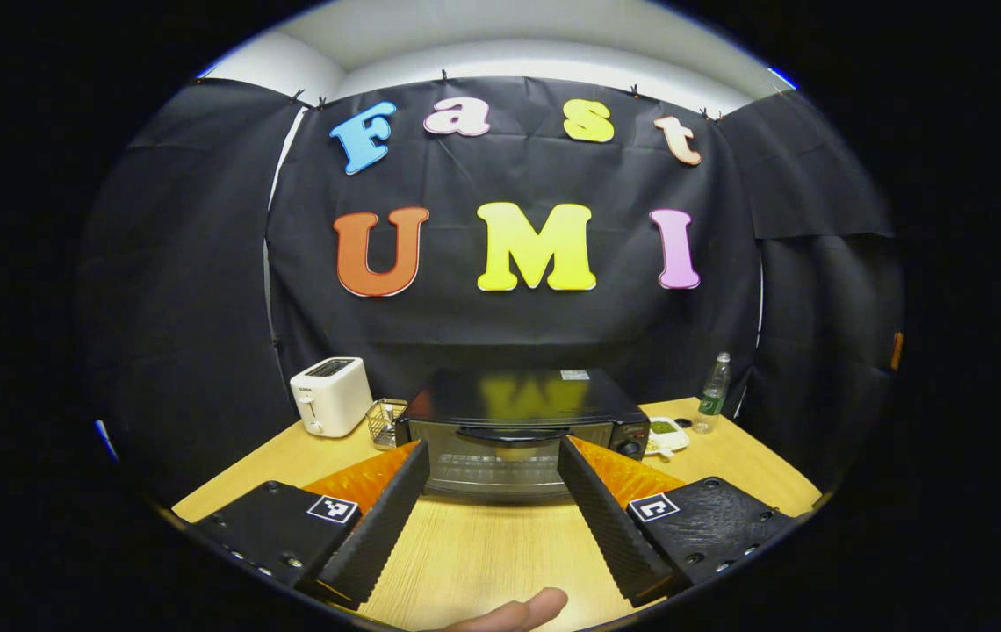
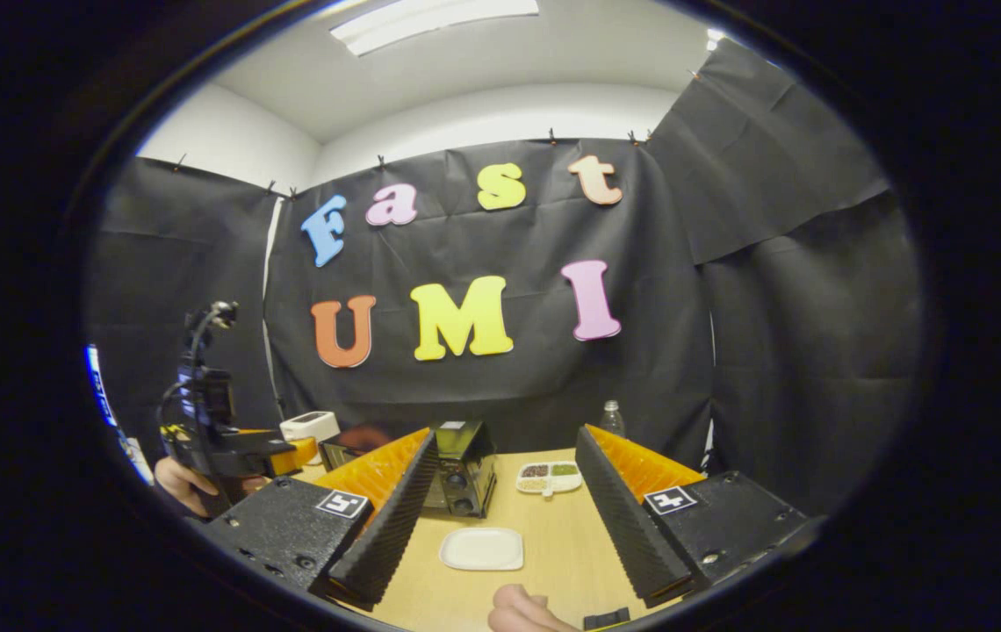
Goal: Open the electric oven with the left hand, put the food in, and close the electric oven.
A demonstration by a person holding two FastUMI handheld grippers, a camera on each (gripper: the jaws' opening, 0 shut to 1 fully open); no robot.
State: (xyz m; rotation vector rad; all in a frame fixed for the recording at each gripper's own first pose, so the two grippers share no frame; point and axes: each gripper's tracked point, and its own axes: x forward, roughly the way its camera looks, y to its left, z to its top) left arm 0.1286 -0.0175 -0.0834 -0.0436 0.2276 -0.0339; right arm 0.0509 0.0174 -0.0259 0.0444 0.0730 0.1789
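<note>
Left gripper view: the left gripper is held spread before the shut oven at the table's back edge; the right gripper is spread above a white plate.

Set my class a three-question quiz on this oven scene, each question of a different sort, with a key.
1. True or false: the oven door is shut.
2. What stands left of the oven in the left gripper view? A) toaster B) bottle C) plate
3. Fill in: both fingers of the left hand-held gripper stand ____, holding nothing.

Key: 1 true; 2 A; 3 apart.
</note>
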